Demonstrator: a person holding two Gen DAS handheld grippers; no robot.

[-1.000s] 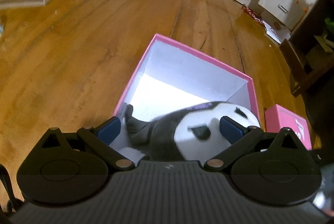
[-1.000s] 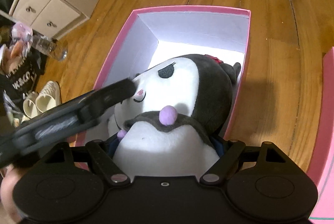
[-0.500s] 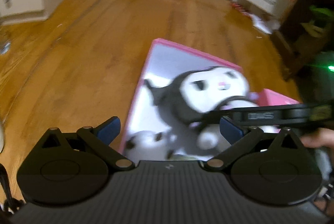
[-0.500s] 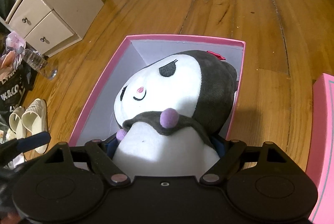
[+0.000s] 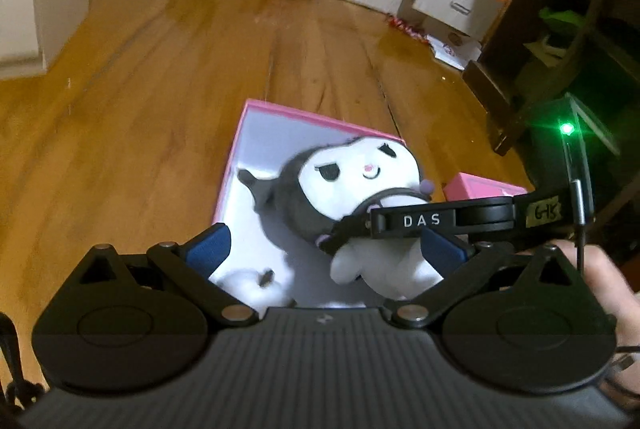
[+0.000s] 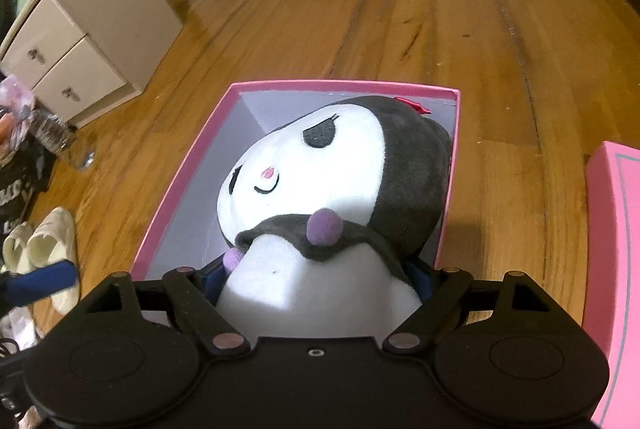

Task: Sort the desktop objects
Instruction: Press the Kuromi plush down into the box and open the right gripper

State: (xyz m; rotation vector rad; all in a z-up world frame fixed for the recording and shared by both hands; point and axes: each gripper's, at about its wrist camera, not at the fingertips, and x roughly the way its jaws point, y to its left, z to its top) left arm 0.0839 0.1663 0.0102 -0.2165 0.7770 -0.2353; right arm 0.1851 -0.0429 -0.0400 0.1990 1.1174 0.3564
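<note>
- A black-and-white plush lies face up in the open pink box on the wood floor, its head toward the far wall of the box and its body at the near end.
- The right gripper has its jaws about two-thirds open around the plush's white body; the blue pads sit against both flanks, so it reads as a hold on the toy, not yet let go.
- The left gripper hovers above the near edge of the box with its jaws wide apart and nothing between them.
- In the left view the right tool crosses in from 3 o'clock, over the plush's neck, with a hand at its handle.
- A pink lid lies on the floor at 3 o'clock of the box, apart from it.
- Judged from this: the plush is as good as boxed. Left to do are releasing it, withdrawing the right gripper and probably fitting the lid.
- Shoes and clutter lie at 9 o'clock; whether they belong to the sorting cannot be told.
</note>
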